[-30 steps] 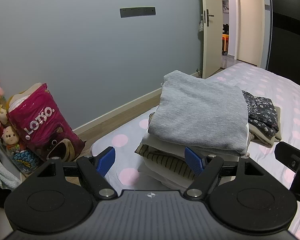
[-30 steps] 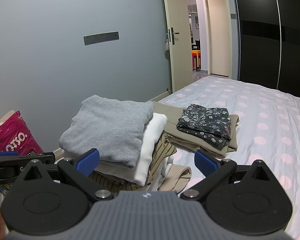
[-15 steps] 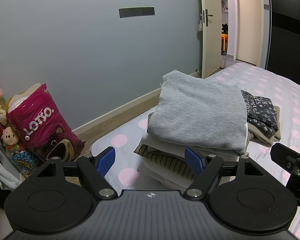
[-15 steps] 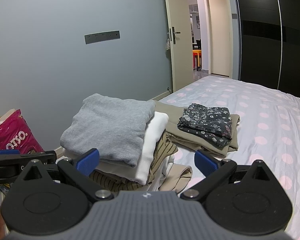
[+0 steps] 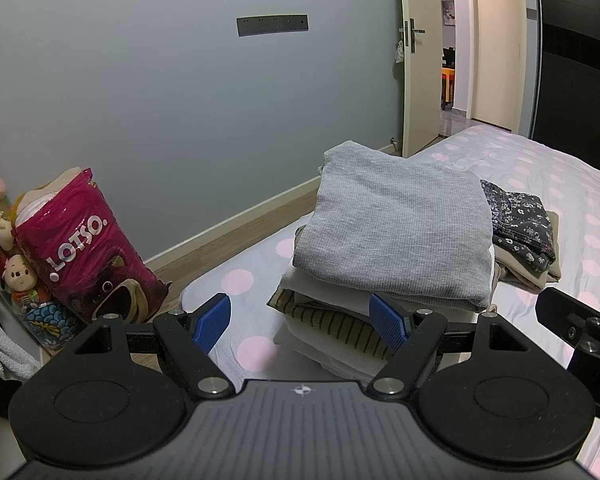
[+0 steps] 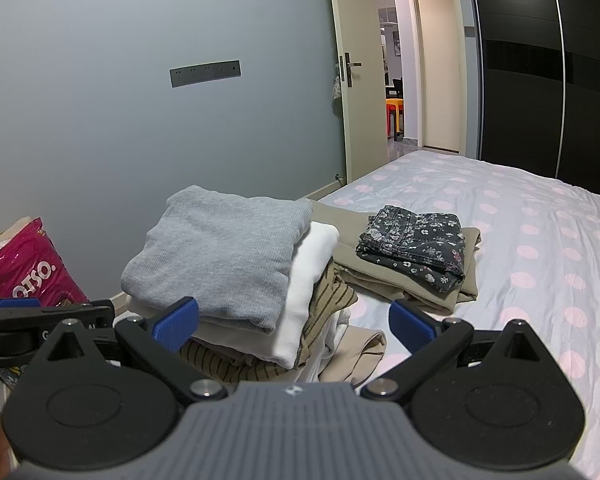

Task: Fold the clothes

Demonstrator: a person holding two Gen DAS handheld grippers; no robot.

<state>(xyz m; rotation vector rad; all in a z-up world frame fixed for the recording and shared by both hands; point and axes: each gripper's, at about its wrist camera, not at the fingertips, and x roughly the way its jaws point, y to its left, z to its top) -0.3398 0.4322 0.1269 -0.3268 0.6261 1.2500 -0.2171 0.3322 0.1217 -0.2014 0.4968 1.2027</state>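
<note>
A stack of folded clothes sits on the bed corner, with a grey knit top (image 5: 396, 224) (image 6: 224, 248) uppermost, a white garment (image 6: 312, 280) and a striped olive one (image 5: 340, 326) below. Beside it lies a dark floral garment (image 5: 520, 224) (image 6: 420, 244) on a folded beige one (image 6: 384, 276). My left gripper (image 5: 302, 320) is open and empty, just short of the stack. My right gripper (image 6: 294, 322) is open and empty, close in front of the stack. The right gripper's edge shows in the left wrist view (image 5: 580, 332).
The bed (image 6: 540, 240) has a white sheet with pink dots. A magenta LOTSO bag (image 5: 80, 248) and plush toys (image 5: 16, 280) stand on the floor at left by the grey wall. An open door (image 6: 352, 92) and a dark wardrobe (image 6: 540, 80) lie beyond.
Both views have shifted slightly, with the stack a little further left in the frames. Both grippers stay open and empty.
</note>
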